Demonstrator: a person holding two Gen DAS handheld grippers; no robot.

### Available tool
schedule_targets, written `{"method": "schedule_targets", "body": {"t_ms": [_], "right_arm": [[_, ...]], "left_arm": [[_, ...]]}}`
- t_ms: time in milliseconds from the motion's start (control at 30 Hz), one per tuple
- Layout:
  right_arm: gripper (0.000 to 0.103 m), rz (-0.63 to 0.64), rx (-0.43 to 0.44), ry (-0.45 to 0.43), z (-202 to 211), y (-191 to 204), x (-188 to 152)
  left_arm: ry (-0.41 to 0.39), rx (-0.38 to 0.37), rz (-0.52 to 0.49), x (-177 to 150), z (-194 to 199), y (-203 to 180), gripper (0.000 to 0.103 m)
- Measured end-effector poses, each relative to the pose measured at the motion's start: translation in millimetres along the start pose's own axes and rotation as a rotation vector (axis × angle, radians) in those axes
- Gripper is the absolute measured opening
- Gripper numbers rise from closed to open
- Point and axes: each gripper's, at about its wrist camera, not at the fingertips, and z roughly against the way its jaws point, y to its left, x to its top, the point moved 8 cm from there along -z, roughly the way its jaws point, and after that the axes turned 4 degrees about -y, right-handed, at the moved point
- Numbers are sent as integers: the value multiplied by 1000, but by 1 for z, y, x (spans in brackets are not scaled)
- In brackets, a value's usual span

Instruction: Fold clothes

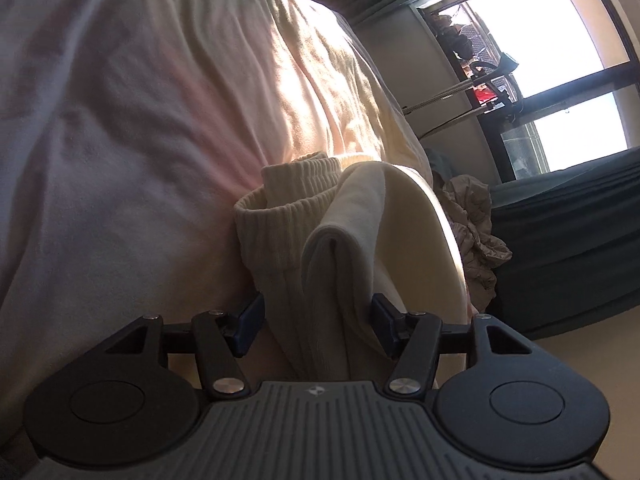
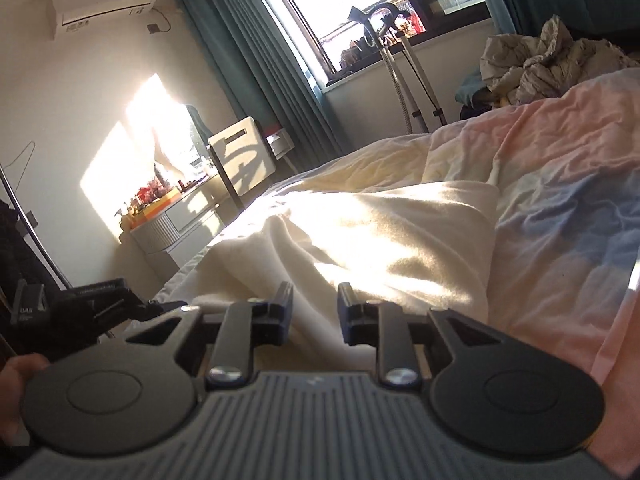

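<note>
A cream garment [image 1: 320, 240] with ribbed cuffs lies bunched on a bed, its folds running between the blue-padded fingers [image 1: 250, 322] of the left gripper [image 1: 318, 320], whose jaws stand fairly wide; the cloth fills the gap and touches both pads, though a firm pinch cannot be confirmed. Beneath it spreads a pale bedcover [image 1: 120, 120] washed in pink and sunlight. In the right wrist view, the right gripper [image 2: 314, 312] hovers over the near part of the same cream fabric [image 2: 380, 240], its jaws narrowly parted with nothing between them. Farther off, a crumpled grey pile of clothes [image 2: 540, 56] sits at the far right of the bed, below a bright window [image 2: 360, 0] with teal curtains [image 2: 248, 60].
</note>
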Motion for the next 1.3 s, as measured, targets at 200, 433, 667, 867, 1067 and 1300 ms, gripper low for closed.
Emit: {"method": "schedule_targets", "body": {"t_ms": [200,433,667,867,1067,1300], "right_arm": [[37,-240,-58,-18,4,-38,7],[50,-450,-84,-18,-3,-80,5],[69,-439,-160,14,-23,-107,4],[79,-473,-77,71,-53,-113,0],[81,-468,-65,77,-72,-113,1],[38,-368,-111,23,-69,-103,11]], "left_arm": [[14,30,98,-2,-25,11,67],[12,16,131,-5,-39,13,69],[2,-2,99,-4,-46,8,69],[3,-21,101,-1,-57,-2,77],[10,-56,82,1,-79,-15,83],[-49,-124,-14,0,-74,-31,43]]}}
